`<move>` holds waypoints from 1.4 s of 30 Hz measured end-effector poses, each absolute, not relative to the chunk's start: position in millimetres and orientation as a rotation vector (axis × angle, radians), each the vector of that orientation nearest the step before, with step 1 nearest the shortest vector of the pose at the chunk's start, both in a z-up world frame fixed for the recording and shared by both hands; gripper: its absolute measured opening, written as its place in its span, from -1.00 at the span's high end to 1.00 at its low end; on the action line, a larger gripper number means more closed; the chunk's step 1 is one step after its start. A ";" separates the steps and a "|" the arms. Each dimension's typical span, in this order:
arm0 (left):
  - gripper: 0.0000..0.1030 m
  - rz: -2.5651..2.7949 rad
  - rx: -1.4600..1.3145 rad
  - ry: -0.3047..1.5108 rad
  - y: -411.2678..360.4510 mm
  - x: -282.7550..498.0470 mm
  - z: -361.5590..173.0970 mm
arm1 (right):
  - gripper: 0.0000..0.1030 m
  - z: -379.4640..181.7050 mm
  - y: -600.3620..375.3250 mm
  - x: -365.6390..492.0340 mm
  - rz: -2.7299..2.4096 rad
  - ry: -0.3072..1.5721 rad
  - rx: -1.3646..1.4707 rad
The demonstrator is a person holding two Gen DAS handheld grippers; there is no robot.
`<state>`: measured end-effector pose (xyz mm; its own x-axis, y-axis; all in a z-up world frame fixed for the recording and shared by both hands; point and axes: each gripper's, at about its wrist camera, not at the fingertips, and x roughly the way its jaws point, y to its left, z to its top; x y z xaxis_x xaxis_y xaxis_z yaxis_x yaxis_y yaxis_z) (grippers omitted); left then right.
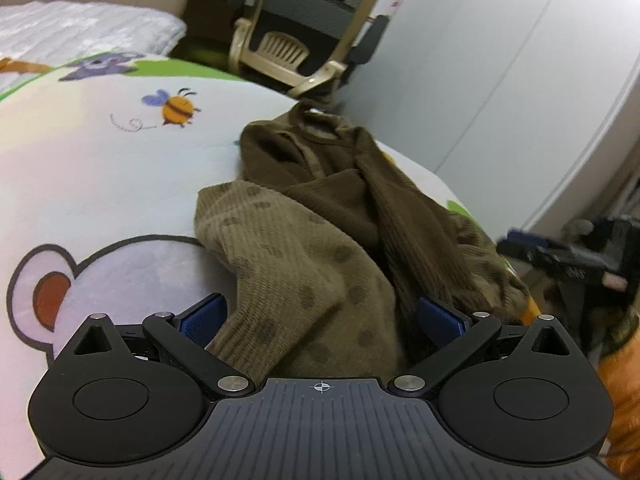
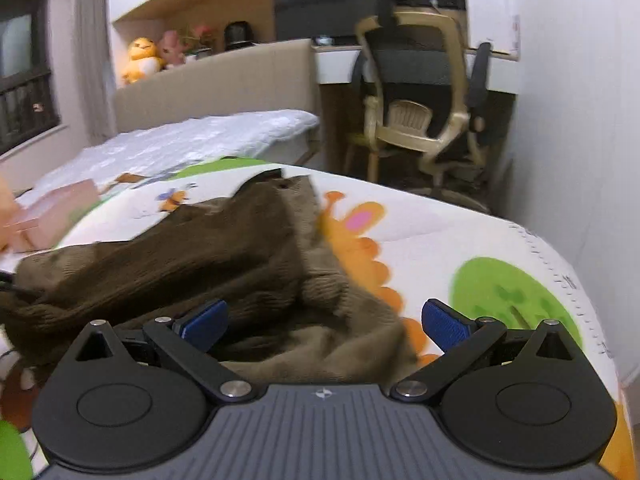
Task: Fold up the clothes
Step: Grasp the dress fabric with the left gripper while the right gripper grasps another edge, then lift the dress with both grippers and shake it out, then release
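Note:
A crumpled olive-brown knit sweater (image 1: pixel 320 216) lies on a cartoon-print bed cover (image 1: pixel 100 168); its lighter inside with dark dots faces me and its collar points away. My left gripper (image 1: pixel 322 320) is open, its blue pads (image 1: pixel 204 320) standing on either side of the near edge of the knit. In the right wrist view the same sweater (image 2: pixel 192 256) spreads to the left. My right gripper (image 2: pixel 324 322) is open too, with the sweater's lighter hem lying between its blue pads (image 2: pixel 444 326). The other gripper (image 1: pixel 572 264) shows blurred at the right of the left wrist view.
A beige office chair (image 2: pixel 420 116) stands past the bed by a white desk (image 2: pixel 340 66). A white quilted blanket (image 2: pixel 192 136) and padded headboard (image 2: pixel 216 80) lie farther back. Pale pink folded items (image 2: pixel 44 216) sit at the left. A white wall (image 2: pixel 580 120) runs along the right.

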<state>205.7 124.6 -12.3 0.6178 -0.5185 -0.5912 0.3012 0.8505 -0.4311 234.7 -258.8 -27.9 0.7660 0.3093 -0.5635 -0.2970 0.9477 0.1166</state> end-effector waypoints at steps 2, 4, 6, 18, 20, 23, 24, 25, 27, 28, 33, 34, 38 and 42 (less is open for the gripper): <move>-1.00 -0.481 -0.315 0.780 123.7 205.3 -15.2 | -0.79 -42.3 -265.2 243.9 0.320 0.689 0.071; -0.91 -0.493 -0.338 0.789 119.3 205.9 -19.4 | -0.32 -56.0 -270.5 250.6 0.313 0.749 0.110; -0.45 -0.508 -0.350 0.795 113.2 205.8 -22.8 | -0.09 -65.6 -266.0 244.8 0.319 0.732 0.093; 0.70 -0.541 -0.291 0.822 98.1 122.9 -0.7 | 0.62 -55.1 -255.4 119.5 0.427 0.798 -0.022; 0.70 -0.567 -0.290 0.845 98.4 92.4 0.7 | 0.62 -51.8 -265.6 86.8 0.448 0.818 -0.024; 0.67 -0.629 -0.273 0.898 91.7 53.2 -8.1 | 0.53 -49.6 -279.8 46.7 0.453 0.824 -0.051; 0.56 -0.633 -0.255 0.914 88.6 43.3 -11.6 | 0.45 -45.8 -284.9 37.2 0.445 0.806 -0.071; 0.36 -0.631 -0.229 0.925 86.3 36.9 -13.3 | 0.33 -40.5 -288.3 30.8 0.433 0.778 -0.094; 0.16 -0.618 -0.174 0.916 85.9 30.7 -8.4 | 0.20 -25.7 -287.3 21.0 0.419 0.709 -0.158; 0.02 -0.604 -0.171 0.893 90.1 32.5 -1.2 | 0.16 -16.1 -283.7 16.4 0.428 0.671 -0.183; -0.42 -0.528 -0.185 0.756 110.5 45.6 39.1 | -0.07 11.9 -252.8 12.6 0.626 0.614 -0.134; -0.54 -0.510 -0.186 0.724 113.2 48.5 47.2 | -0.13 11.5 -240.6 10.5 0.684 0.609 -0.157; -0.63 -0.457 -0.174 0.660 112.8 59.8 74.3 | -0.31 1.2 -190.9 -7.3 0.971 0.591 -0.298; -0.74 -0.428 -0.193 0.634 107.6 72.8 89.1 | -0.48 -14.4 -146.9 -24.6 1.143 0.499 -0.450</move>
